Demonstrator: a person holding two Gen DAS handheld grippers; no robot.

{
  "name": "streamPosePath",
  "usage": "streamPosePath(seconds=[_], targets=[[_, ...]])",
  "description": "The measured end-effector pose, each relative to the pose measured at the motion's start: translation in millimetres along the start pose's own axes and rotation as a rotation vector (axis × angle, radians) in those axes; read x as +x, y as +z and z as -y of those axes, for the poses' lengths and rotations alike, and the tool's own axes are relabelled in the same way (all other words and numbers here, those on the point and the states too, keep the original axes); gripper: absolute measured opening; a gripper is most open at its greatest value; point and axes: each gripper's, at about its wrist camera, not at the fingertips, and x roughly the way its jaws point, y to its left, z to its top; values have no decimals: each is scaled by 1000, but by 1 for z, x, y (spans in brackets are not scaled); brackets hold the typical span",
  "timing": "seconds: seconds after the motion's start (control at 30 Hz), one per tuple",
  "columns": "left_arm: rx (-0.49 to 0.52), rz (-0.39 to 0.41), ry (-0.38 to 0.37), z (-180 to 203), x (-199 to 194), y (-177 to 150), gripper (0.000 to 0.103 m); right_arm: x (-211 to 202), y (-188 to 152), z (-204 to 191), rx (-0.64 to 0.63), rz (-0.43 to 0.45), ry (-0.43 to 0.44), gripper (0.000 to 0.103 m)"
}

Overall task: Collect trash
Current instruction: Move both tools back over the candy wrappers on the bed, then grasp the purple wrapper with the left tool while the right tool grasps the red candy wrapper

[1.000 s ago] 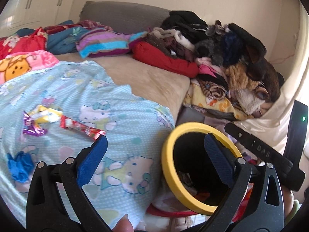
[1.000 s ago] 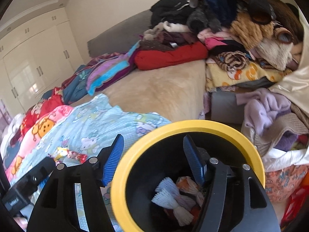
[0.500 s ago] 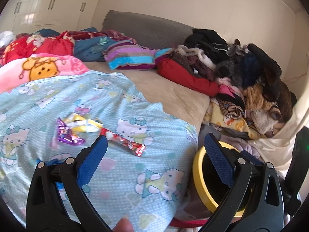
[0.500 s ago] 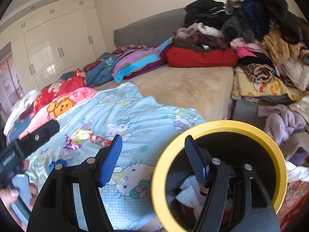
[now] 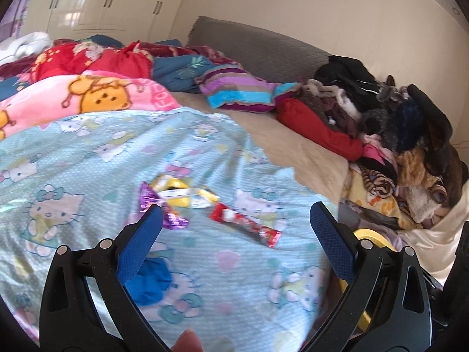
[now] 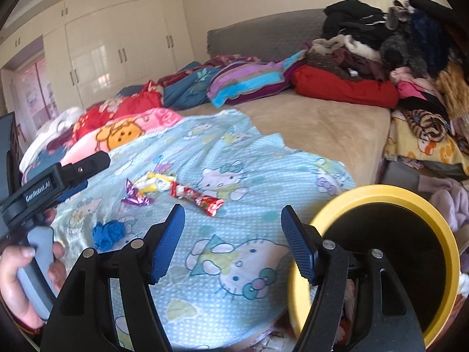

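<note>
Both grippers hang over the near edge of the bed, each with its jaws spread wide and nothing between them. The left gripper (image 5: pixel 234 223) points across the blue sheet (image 5: pixel 88 158), and the trash lies just ahead of it: a red wrapper (image 5: pixel 245 224) between its fingertips at about twelve o'clock, a yellow wrapper (image 5: pixel 183 193) just beyond at eleven, and a purple wrapper (image 5: pixel 155 202) beside the left blue pad (image 5: pixel 137 246). The yellow and purple ones touch; the red one lies close by them. A crumpled blue scrap (image 5: pixel 152 278) sits apart from these, nearer, partly behind that same pad.

From the right gripper (image 6: pixel 233 234) the same cluster lies at eleven o'clock, with the blue scrap at nine. The bin (image 6: pixel 439 228), black inside with a yellow rim, stands off the bed's edge at three o'clock, its rim right behind the right-hand finger. A hand (image 6: pixel 17 278) grips the left tool's handle at eight o'clock.

Blankets are bunched at the far side, and clothes (image 6: pixel 395 44) are heaped at one o'clock by the headboard (image 6: pixel 263 35).
</note>
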Motion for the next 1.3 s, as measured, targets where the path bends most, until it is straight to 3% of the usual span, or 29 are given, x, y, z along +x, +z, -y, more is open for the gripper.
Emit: streamPosePath(seconds=[0.5, 0.77, 0.97, 1.0, 1.07, 1.13, 1.23, 1.3], targets=[[-69, -94, 75, -70, 44, 6, 92, 94, 13, -43, -141, -146, 31, 66], [-78, -172, 74, -81, 76, 6, 84, 141, 20, -52, -168, -211, 37, 66], [-75, -215, 100, -86, 98, 9, 83, 179, 12, -58, -191, -316, 45, 64], [-73, -225, 106, -87, 102, 9, 83, 184, 8, -59, -191, -331, 47, 61], [-64, -242, 119, -87, 109, 7, 72, 187, 4, -59, -182, -339, 50, 31], [-63, -265, 130, -88, 114, 5, 63, 182, 3, -59, -157, -333, 76, 17], [-63, -284, 129, -86, 118, 2, 44, 170, -1, -60, -144, -314, 96, 8], [-60, -294, 123, -84, 118, -2, 40, 161, -3, -58, -122, -303, 111, 8]])
